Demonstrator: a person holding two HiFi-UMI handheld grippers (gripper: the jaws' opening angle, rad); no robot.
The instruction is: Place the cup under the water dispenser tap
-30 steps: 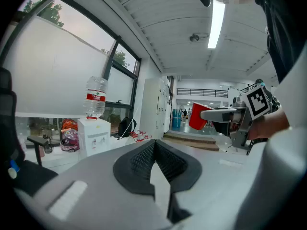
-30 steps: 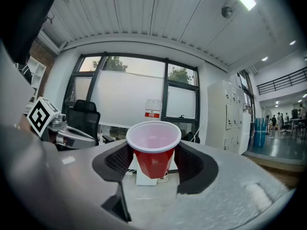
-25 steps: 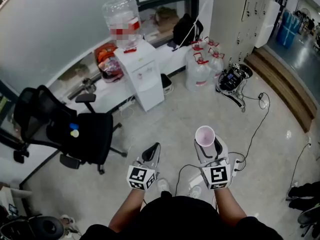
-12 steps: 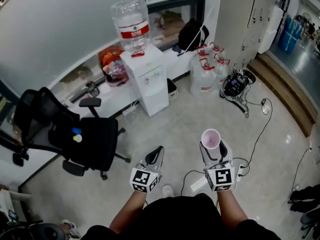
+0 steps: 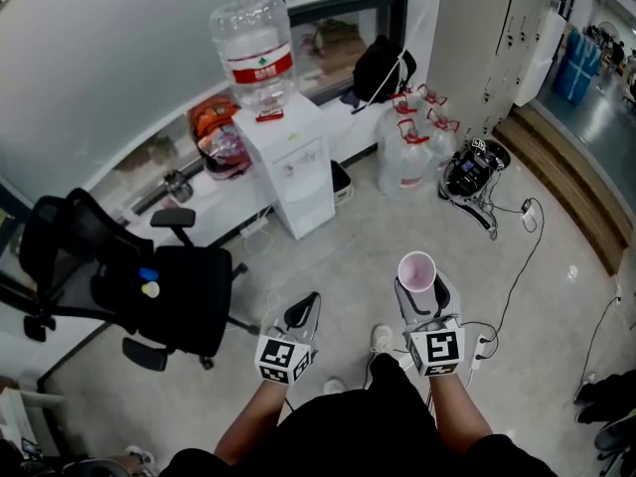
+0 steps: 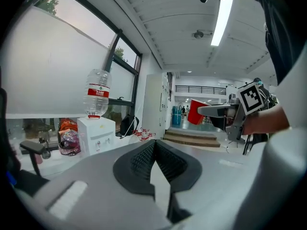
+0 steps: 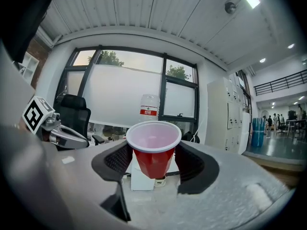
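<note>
A red cup [image 5: 416,269] with a pale inside stands upright in my right gripper [image 5: 418,288], whose jaws press on its two sides. In the right gripper view the cup [image 7: 153,153] fills the gap between the pads. Behind it rises the white water dispenser [image 7: 140,180]. The dispenser [image 5: 294,163] stands against the window wall with a clear bottle [image 5: 256,50] on top, well ahead of both grippers. My left gripper [image 5: 302,309] is shut and holds nothing; its pads [image 6: 144,158] meet. From the left gripper view the dispenser [image 6: 96,134] is far left and the cup [image 6: 195,112] is at the right.
A black office chair [image 5: 149,286] stands to the left of the way. Several full water jugs [image 5: 407,155] sit right of the dispenser, with a black device [image 5: 467,172] and cables [image 5: 509,264] on the floor beyond. A wooden step [image 5: 556,172] runs along the right.
Both grippers have travelled across the floor toward the dispenser, the cup still upright in the right one. A shoe has stepped forward between the arms.
</note>
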